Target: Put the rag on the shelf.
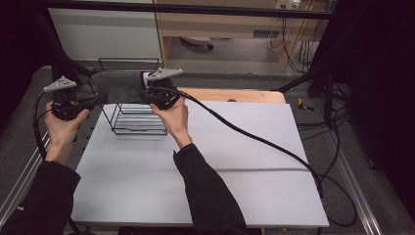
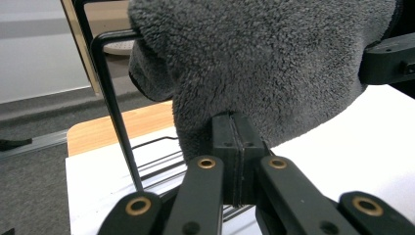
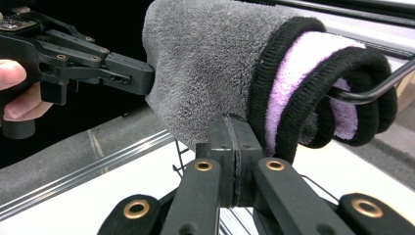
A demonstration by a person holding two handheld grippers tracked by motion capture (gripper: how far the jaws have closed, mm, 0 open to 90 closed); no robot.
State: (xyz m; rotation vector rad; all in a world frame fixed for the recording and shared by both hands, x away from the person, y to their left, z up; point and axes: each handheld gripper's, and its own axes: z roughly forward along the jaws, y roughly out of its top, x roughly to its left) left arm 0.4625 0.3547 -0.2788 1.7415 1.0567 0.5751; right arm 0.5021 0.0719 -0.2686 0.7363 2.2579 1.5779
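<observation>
While the grey sock [image 3: 210, 68] (purple inside its cuff) hangs over the black wire rack [image 1: 132, 117], we see the left gripper [image 2: 234, 147] and right gripper [image 3: 234, 147] each pinched closed on its fleece.

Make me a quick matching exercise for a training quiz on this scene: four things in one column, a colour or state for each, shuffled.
1. fuzzy sock
2. sock cuff lining
3. wire rack
4. left gripper

a. black, standing on the white table
b. shut on the fabric
c. grey, held between both grippers
d. purple

Pairs: 1-c, 2-d, 3-a, 4-b
</observation>
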